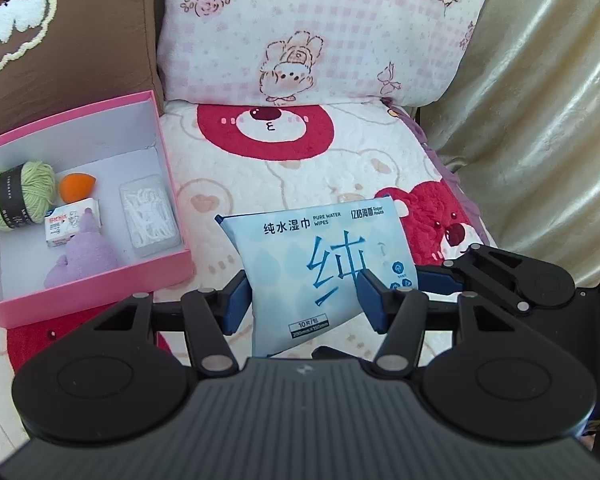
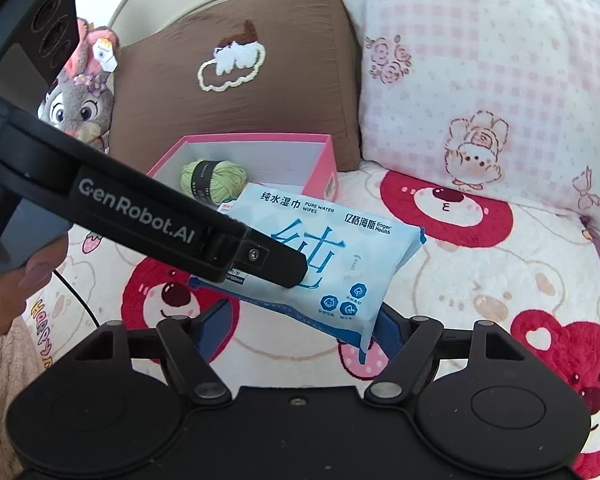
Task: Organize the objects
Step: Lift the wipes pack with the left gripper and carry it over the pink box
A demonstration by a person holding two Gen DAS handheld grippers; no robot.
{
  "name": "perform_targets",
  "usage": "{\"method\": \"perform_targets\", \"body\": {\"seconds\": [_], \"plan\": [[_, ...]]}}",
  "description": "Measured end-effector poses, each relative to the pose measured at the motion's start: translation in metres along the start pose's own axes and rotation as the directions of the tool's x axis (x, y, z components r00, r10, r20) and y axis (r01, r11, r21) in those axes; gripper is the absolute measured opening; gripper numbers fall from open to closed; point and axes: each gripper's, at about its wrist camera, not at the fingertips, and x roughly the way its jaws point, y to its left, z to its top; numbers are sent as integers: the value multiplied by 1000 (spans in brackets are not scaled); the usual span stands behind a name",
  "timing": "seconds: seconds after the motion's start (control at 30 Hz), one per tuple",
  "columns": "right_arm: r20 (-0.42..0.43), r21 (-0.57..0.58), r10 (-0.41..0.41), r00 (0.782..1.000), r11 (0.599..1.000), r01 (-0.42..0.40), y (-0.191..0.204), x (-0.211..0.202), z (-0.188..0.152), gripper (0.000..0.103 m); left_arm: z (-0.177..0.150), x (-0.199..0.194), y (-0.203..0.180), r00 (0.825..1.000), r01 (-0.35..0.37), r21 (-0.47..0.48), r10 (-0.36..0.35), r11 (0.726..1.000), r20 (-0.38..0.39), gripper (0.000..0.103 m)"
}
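Note:
A light blue pack of wet wipes [image 1: 320, 256] hangs tilted above the bear-print blanket. My left gripper [image 1: 304, 300] is shut on it, a blue pad pressing on each side. In the right wrist view the pack [image 2: 340, 264] lies across the picture, with one left finger [image 2: 276, 268] on its top face. My right gripper [image 2: 304, 324] sits just below the pack, jaws wide. Only the pack's near corner dips between them, beside the right pad [image 2: 386, 328]. The open pink box [image 1: 176, 200] stands to the left and holds green yarn [image 1: 18, 196], an orange sponge, a small carton, a purple plush and a clear case.
A brown cushion [image 2: 236, 80] and a pink checked pillow [image 2: 480, 80] lean behind the box [image 2: 324, 168]. A grey rabbit plush [image 2: 80, 108] sits at the far left. A gold curtain [image 1: 540, 120] hangs on the right. A hand [image 2: 4, 292] holds the left gripper's handle.

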Motion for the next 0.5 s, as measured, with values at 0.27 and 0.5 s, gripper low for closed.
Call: {"method": "perform_targets", "body": {"seconds": [0.27,0.5], "plan": [[-23,-50,10,1000,999,-11,24,-8,7,79,-11,-28,10,1000,-3,-9,3,1000,15,56],[-11,-106,15,1000,994,-16,49,-14,13,79,-26,-57,19,997,-22,-36,25,999,74,56]]}}
